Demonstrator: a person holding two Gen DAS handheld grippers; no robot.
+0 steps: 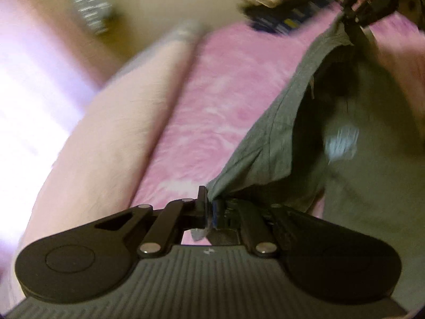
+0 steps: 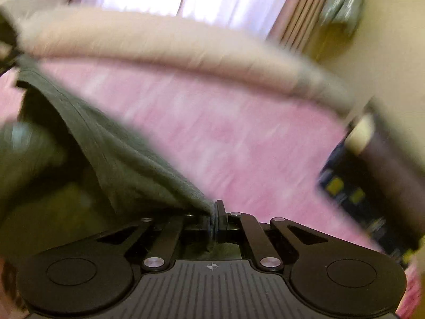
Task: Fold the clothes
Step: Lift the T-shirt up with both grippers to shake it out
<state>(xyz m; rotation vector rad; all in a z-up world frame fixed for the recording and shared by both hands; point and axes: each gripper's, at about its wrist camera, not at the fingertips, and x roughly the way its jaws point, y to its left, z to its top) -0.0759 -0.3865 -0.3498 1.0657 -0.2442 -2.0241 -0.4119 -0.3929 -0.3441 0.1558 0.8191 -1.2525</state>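
Left wrist view: blurry, looking down at a bed.
Cream blanket (image 1: 111, 122): a long, soft, fuzzy roll along the left side of the bed.
Pink sheet (image 1: 212, 93): soft cloth with pale swirls, covering the bed.
Left gripper (image 1: 209, 207): black plastic tongs, squeezed tight on a corner of the grey shirt.
Grey shirt (image 1: 279, 133): thin, soft cloth with a sewn hem. Its top edge is pulled into a long line from the left gripper up to the right gripper (image 1: 353, 13). The rest hangs down over the right side of the bed.
Blue tag (image 1: 341, 141): a small pale patch on the shirt, too blurry to read.
Right wrist view: blurry too.
Grey shirt (image 2: 127, 143): its edge runs from the top left down to the tongs.
Right gripper (image 2: 214, 218): pinched tight on the shirt's other corner.
Pink sheet (image 2: 239, 133): spread wide behind the shirt.
Cream blanket (image 2: 159, 42): lies along the far edge of the bed.
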